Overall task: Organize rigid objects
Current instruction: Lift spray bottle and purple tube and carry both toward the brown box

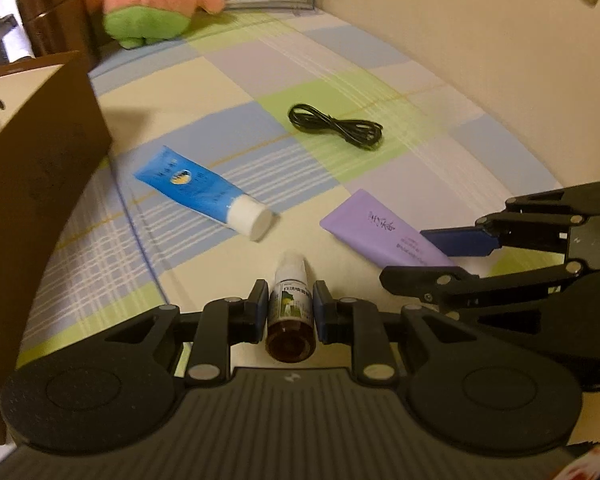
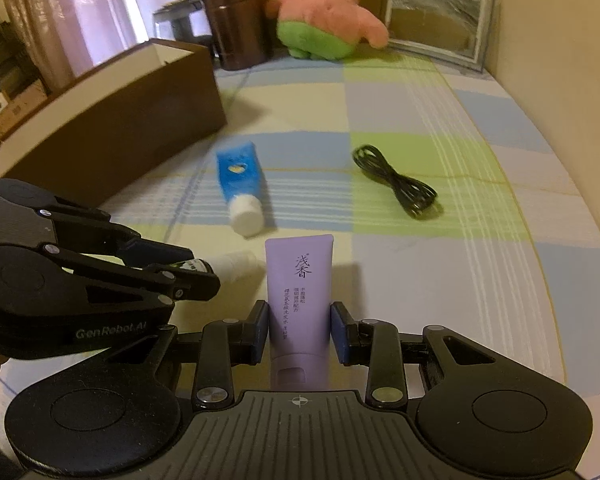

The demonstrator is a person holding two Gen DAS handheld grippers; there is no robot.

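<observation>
I see a dim, warm indoor light in both views, with daylight glowing pink through the curtain (image 2: 100,4) at upper left. Soft shadows fall to the right of the box (image 2: 112,120) and beside the purple tube (image 2: 300,280). The blue tube (image 2: 240,180) is smeared with motion blur in the right view. Fisheye bending curves the tabletop (image 1: 440,92) edges, and the corners go black.

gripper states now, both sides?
Left gripper: closed on the small brown bottle.
Right gripper: closed on the purple tube.
</observation>
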